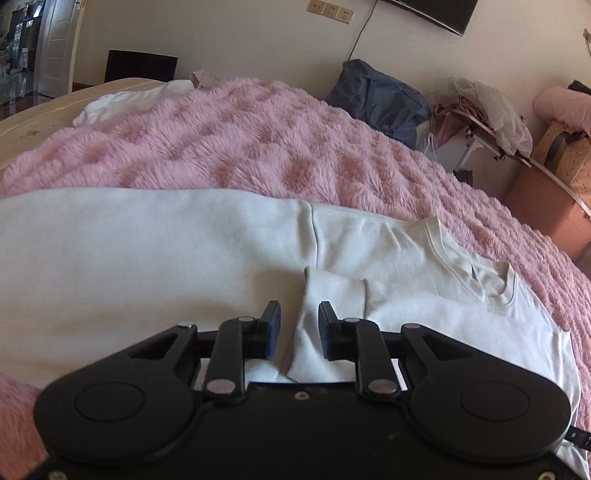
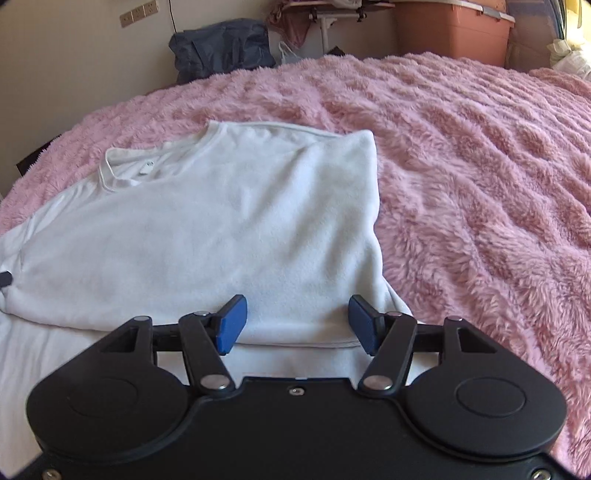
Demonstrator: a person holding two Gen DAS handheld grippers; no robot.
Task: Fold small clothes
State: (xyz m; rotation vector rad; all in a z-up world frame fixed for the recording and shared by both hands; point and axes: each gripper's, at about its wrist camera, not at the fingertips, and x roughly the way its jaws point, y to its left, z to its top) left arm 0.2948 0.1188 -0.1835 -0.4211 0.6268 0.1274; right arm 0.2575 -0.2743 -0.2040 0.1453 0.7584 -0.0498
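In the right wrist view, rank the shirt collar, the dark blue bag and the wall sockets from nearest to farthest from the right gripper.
1. Shirt collar, on the bed, left of the right gripper.
2. Dark blue bag, beyond the bed, against the wall.
3. Wall sockets, upper left, above the bag.

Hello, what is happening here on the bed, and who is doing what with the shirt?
A person with two handheld grippers is folding a white T-shirt on a pink fluffy blanket. One side is already folded over. The left gripper is open, with a folded sleeve between its pads. The right gripper is open above the folded edge, holding nothing.
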